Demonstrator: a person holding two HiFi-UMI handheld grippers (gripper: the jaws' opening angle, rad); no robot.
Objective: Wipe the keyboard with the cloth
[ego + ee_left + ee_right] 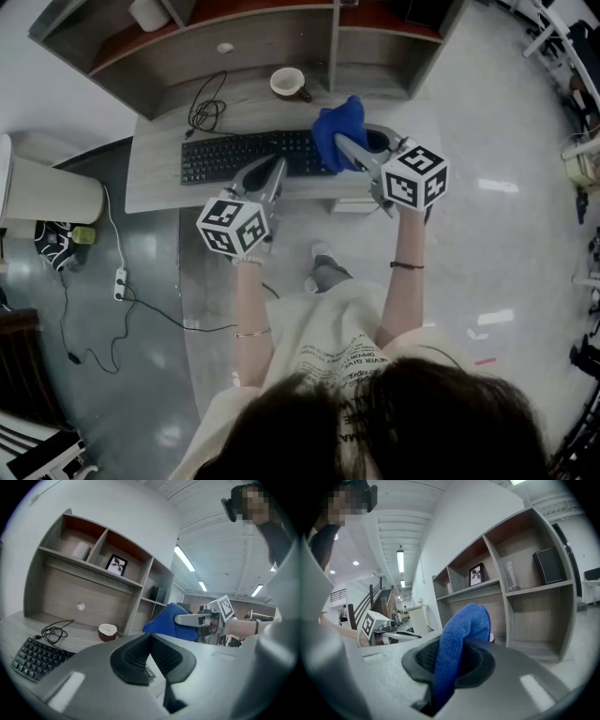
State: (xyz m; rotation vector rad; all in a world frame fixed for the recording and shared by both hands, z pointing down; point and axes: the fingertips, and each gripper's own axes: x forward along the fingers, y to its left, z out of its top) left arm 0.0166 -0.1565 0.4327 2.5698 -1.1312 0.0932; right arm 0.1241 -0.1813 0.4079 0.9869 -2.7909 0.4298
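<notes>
Holding a blue cloth (339, 127) pinched between its closed jaws, the right gripper (343, 146) sits over the right end of the black keyboard (239, 156). The cloth is bunched upward rather than spread flat, so it seems poised to start wiping. The left gripper (277, 171), jaws together on nothing, hangs at the keyboard's near edge, probably ready to steady it, though whether it touches cannot be told. A cup (288, 82) stands behind the keyboard, out of the wiping path.
</notes>
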